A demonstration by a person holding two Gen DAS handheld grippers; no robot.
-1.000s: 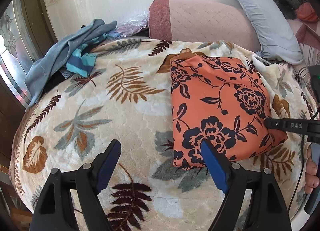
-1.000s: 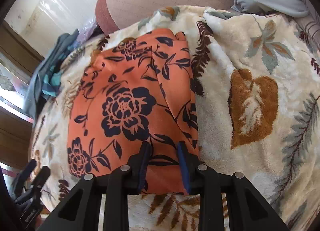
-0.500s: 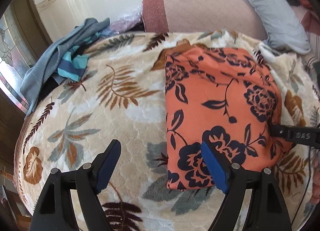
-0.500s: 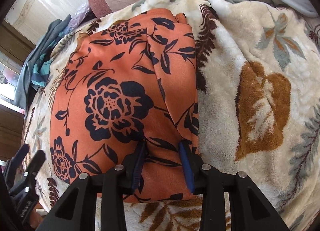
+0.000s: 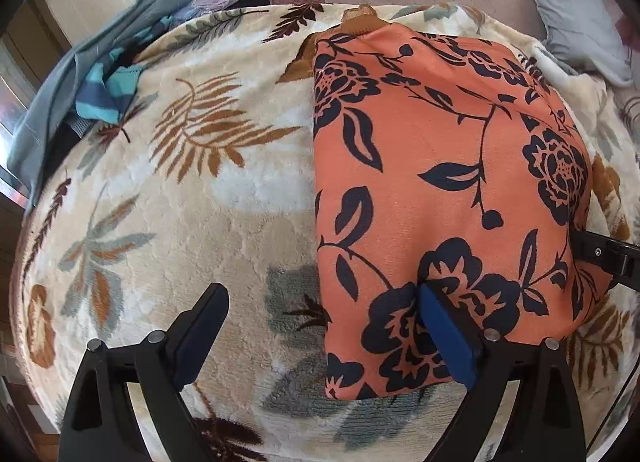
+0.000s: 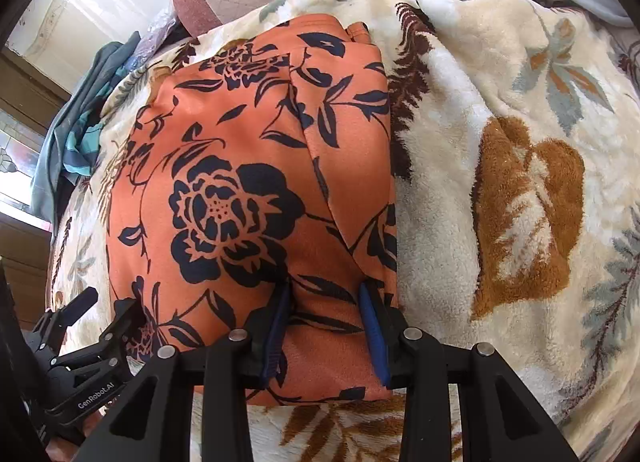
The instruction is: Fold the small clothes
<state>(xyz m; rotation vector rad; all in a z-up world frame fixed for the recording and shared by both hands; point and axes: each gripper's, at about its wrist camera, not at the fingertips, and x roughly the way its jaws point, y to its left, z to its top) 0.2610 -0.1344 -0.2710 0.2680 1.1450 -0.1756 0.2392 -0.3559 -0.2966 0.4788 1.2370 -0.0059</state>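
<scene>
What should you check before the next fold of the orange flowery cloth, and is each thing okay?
1. Orange cloth lies flat on the leaf blanket: ok.
2. Right hand-held gripper has the near edge between its pads: ok.
3. Right grip is tight: cannot tell.
4. Left hand-held gripper, jaws opening, straddles the cloth's left edge: ok.
5. Left grip made: not ok.
6. Clothes pile clear of the cloth: ok.

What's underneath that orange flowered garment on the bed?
The orange flowered garment lies on a cream leaf-print blanket, which shows all around it. Whatever is directly beneath the garment is covered.
</scene>
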